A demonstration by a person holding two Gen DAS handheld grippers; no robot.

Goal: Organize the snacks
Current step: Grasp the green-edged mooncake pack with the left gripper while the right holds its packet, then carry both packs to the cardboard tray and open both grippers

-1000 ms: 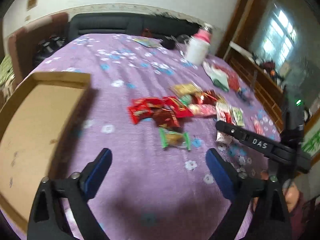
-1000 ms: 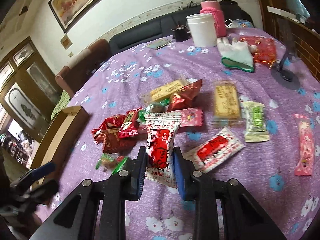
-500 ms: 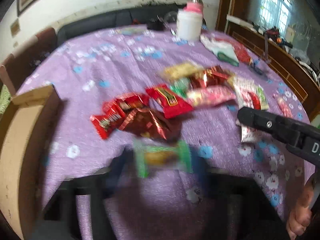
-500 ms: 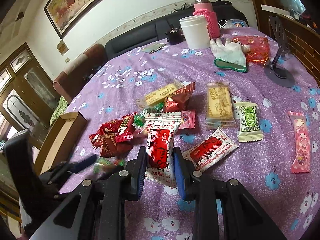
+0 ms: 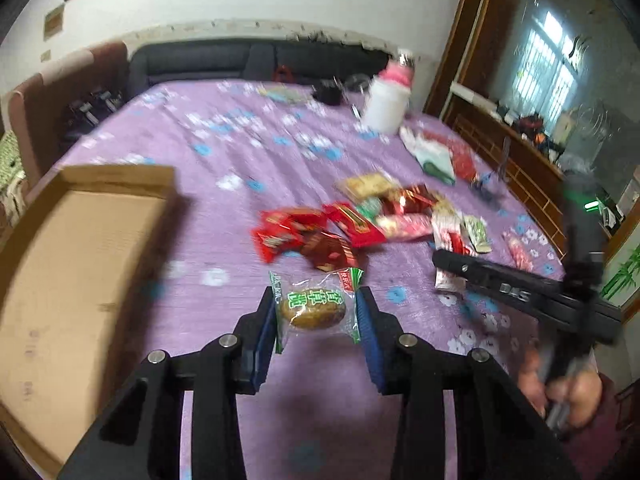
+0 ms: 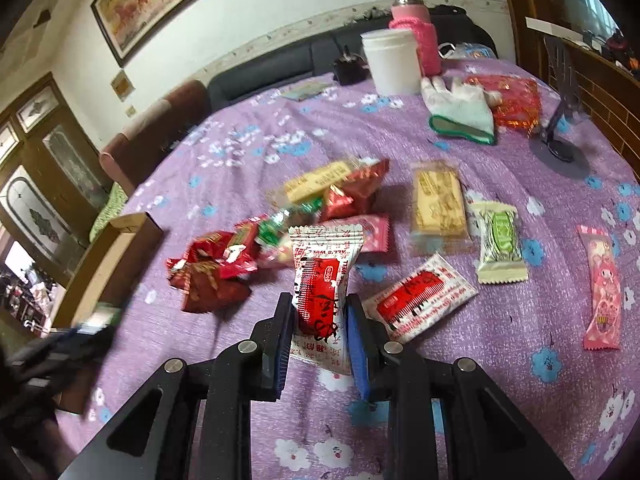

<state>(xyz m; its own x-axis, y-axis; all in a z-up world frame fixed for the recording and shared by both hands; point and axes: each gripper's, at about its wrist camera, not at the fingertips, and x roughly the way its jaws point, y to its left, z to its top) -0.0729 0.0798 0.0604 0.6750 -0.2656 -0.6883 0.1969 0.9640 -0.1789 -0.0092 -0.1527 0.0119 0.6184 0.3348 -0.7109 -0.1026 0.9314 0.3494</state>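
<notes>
My left gripper [image 5: 316, 312] is shut on a clear green-edged cake packet [image 5: 314, 306] and holds it above the purple cloth, right of the open cardboard box [image 5: 76, 264]. My right gripper [image 6: 318, 316] is shut on a white-and-red snack packet [image 6: 322, 280], held upright over the cloth. A heap of red, yellow and pink snack packets [image 6: 280, 232] lies beyond it, also seen in the left wrist view [image 5: 360, 220]. The right gripper shows as a black bar [image 5: 520, 292] in the left view.
A twin white-and-red packet [image 6: 420, 300], a yellow biscuit pack [image 6: 438, 204], a green-white packet [image 6: 500, 240] and a pink packet [image 6: 604, 288] lie to the right. A white jar [image 6: 392, 60], pink flask [image 6: 412, 28], glove [image 6: 460, 112] and phone stand [image 6: 560, 120] sit at the back.
My left gripper went from open to shut on the green-edged cake packet and lifted it off the cloth. My right gripper kept its hold and shifted slightly.
</notes>
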